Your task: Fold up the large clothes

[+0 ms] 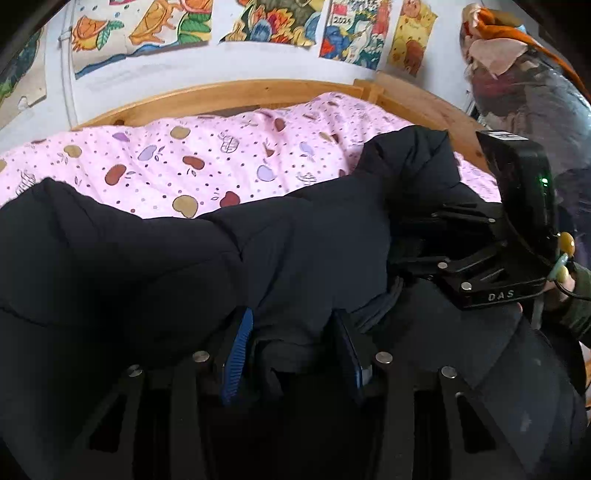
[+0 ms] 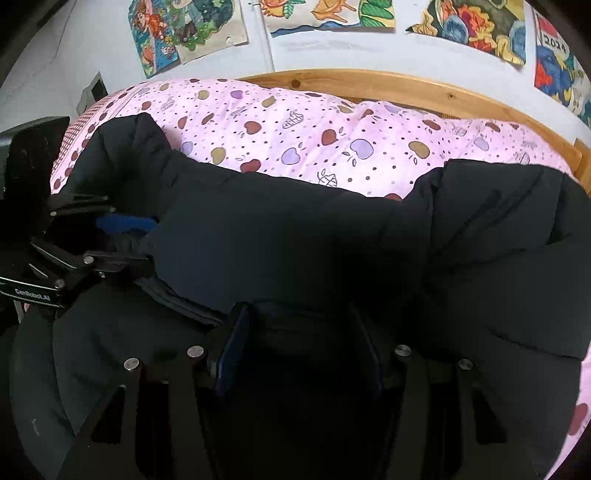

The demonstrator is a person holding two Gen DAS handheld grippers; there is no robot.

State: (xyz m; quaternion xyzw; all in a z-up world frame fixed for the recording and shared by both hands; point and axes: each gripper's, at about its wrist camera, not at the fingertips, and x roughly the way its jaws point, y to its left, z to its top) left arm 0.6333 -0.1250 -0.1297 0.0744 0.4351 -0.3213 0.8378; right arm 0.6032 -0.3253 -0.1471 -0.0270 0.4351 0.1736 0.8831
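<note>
- Left wrist view: a black padded jacket (image 1: 147,258) is seen spread across the near half of a bed, filling the frame from 9 o'clock through 6 o'clock to 3 o'clock.
- Beyond it, toward 12 o'clock, a pink quilt (image 1: 221,158) printed with apples is shown, backed by a wooden bed frame (image 1: 236,96).
- The left gripper (image 1: 295,354) is seen at 6 o'clock, its blue-padded fingers (image 1: 238,354) set at a middling width with a fold of the jacket bunched between them and touching both pads; the fold is taken as gripped.
- At 3 o'clock the right gripper (image 1: 410,240) is seen from the side, its tips buried in the jacket cloth beside a raised black fold.
- Colourful posters (image 1: 273,22) are seen on the wall at 12 o'clock.
- Right wrist view: the same jacket (image 2: 295,243) is seen lying across the middle of the frame, with the quilt (image 2: 332,144) and the bed frame (image 2: 406,86) behind it toward 12 o'clock.
- The right gripper (image 2: 299,347) is seen at 6 o'clock, its fingers (image 2: 231,347) about half spread, with dark jacket cloth filling the gap; whether the pads press on it cannot be told in the shadow.
- At 9 o'clock the left gripper (image 2: 129,240) is seen, one blue pad lying on the jacket's edge.
</note>
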